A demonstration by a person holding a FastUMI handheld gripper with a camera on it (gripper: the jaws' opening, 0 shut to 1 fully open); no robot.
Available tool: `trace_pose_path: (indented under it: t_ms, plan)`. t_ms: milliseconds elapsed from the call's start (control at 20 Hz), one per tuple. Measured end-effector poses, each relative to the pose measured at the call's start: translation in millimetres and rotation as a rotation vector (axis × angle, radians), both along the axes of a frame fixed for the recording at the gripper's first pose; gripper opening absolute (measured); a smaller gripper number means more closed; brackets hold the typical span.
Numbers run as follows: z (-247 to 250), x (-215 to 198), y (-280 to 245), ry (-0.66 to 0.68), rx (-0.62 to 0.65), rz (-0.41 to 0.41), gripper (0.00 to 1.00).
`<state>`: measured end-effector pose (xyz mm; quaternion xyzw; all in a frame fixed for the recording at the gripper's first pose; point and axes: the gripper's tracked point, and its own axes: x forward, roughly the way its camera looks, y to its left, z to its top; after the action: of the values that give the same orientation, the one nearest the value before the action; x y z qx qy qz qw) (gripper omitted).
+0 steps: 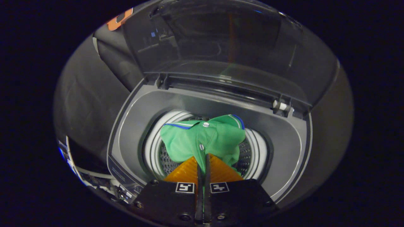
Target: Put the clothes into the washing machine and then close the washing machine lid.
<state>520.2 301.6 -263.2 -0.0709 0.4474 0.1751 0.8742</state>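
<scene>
Above the round drum (157,148) of the washing machine (132,126) the gripper (202,160) hangs with its two fingers pressed together, pinching a green shirt (205,138). This shirt has blue and white stripes at the collar and small buttons, and it spreads over the drum opening, partly inside. Behind the drum the dark see-through lid (221,47) stands open and upright. On the panel (121,173) near the drum there is small writing, too small to read. Dark cloth wall (85,104) is beside the machine.
</scene>
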Motion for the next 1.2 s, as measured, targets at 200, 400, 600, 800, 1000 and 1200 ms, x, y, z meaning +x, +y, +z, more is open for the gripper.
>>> trace_pose_path:
  t_ms: [200, 400, 600, 800, 1000, 1200]
  plan:
    - [-2.1, 0.1, 0.4, 0.012, -0.005, -0.003, 0.05]
    - [-1.2, 0.0, -0.5, 0.009, -0.013, 0.001, 0.05]
    - [-14.4, -11.5, -2.1, 0.075, -0.044, 0.001, 0.11]
    - [-1.8, -2.8, -7.6, -0.014, -0.128, 0.061, 0.95]
    - [16.7, -3.1, -2.4, -0.074, -0.145, 0.114, 0.91]
    - [49.2, -4.2, 5.8, -0.125, -0.107, 0.122, 0.92]
